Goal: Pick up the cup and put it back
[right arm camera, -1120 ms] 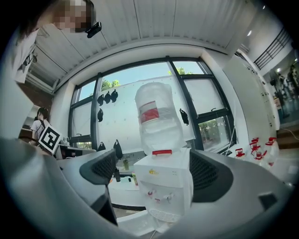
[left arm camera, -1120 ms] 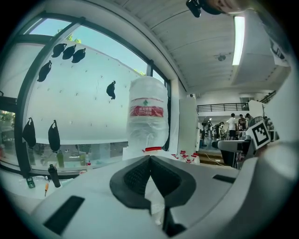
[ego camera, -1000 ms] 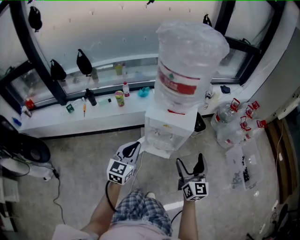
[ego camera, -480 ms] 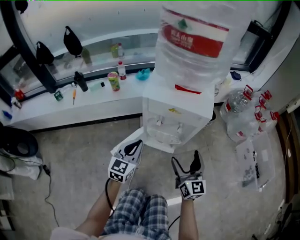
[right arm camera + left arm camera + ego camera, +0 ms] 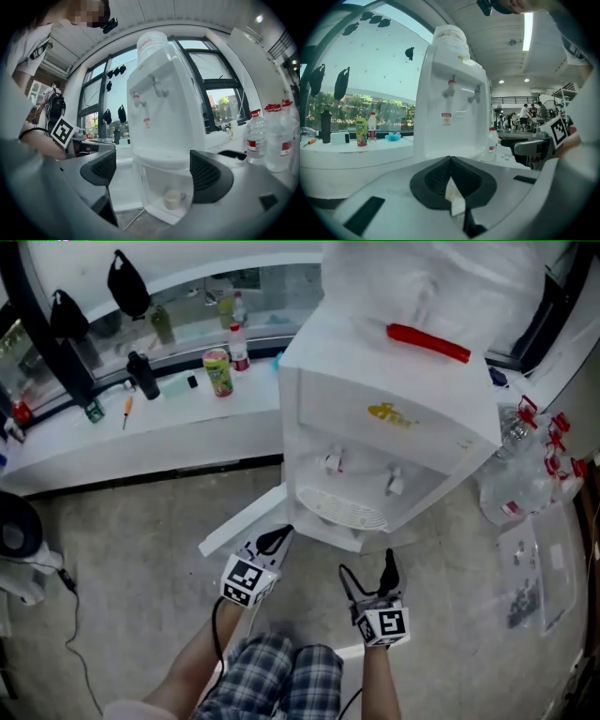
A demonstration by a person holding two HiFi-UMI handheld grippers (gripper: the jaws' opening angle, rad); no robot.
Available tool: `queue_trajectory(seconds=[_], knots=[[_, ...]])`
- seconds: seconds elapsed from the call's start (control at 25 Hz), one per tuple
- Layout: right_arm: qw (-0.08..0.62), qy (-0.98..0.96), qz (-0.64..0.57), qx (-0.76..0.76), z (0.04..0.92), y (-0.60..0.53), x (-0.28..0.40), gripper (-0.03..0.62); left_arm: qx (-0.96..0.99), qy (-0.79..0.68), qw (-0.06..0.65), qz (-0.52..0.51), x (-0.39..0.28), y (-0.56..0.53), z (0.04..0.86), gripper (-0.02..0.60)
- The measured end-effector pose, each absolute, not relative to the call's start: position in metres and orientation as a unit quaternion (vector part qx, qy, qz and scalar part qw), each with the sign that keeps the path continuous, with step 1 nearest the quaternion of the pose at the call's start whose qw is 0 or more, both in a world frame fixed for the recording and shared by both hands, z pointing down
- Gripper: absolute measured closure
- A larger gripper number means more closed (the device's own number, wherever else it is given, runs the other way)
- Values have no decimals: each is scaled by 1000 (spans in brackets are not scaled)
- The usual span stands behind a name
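Note:
A pale cup [image 5: 174,199] with a handle stands inside the open bottom cabinet of the white water dispenser [image 5: 375,409]. Its door [image 5: 239,521] is swung out to the left. My right gripper [image 5: 152,173] is open and points at the cabinet from a short way off, the cup framed between its jaws, untouched. In the head view the right gripper [image 5: 367,570] hovers over the floor in front of the dispenser. My left gripper [image 5: 277,538] is shut and sits near the door's edge. In the left gripper view the left gripper [image 5: 450,161] has its pads pressed together, facing the dispenser [image 5: 450,108].
A white window ledge [image 5: 141,427] behind holds a green can [image 5: 217,371], bottles and small tools. Large water bottles [image 5: 525,465] and a plastic bag lie on the floor at the right. A cable [image 5: 75,615] runs over the floor at the left. Plaid-clad knees [image 5: 281,681] are below.
The head view has dropped and moved closer, so the dispenser fills more of the frame. Both grippers stay in front of its base, left shut and right open throughout.

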State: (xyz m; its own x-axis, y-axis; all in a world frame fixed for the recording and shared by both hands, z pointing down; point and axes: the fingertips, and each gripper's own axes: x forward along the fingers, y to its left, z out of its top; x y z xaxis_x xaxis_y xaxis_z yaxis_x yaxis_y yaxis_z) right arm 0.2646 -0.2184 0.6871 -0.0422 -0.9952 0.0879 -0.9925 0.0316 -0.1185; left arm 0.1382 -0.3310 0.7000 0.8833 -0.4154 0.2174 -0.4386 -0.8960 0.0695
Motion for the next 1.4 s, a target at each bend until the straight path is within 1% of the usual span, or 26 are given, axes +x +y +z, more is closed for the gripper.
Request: queue_trajectory(seconds=[0.16, 0.28, 0.44, 0.6, 0.76, 0.92, 1.4], knots=[[27, 721, -77, -688, 767, -235, 274, 108, 972, -207, 49, 103, 150, -353, 787, 557], [18, 724, -77, -685, 819, -240, 280, 108, 972, -202, 69, 95, 157, -365, 841, 557], [15, 725, -73, -685, 867, -251, 288, 108, 972, -202, 83, 81, 164, -381, 884, 557], [6, 728, -70, -682, 901, -259, 291, 108, 974, -203, 59, 86, 173, -384, 916, 557], [-3, 730, -69, -680, 927, -271, 289, 108, 973, -208, 50, 89, 179, -388, 939, 557], [-8, 730, -80, -679, 947, -286, 286, 108, 969, -221, 67, 85, 177, -393, 953, 557], [-60, 696, -96, -709, 995, -351, 296, 108, 967, -229, 71, 87, 185, -387, 963, 557]])
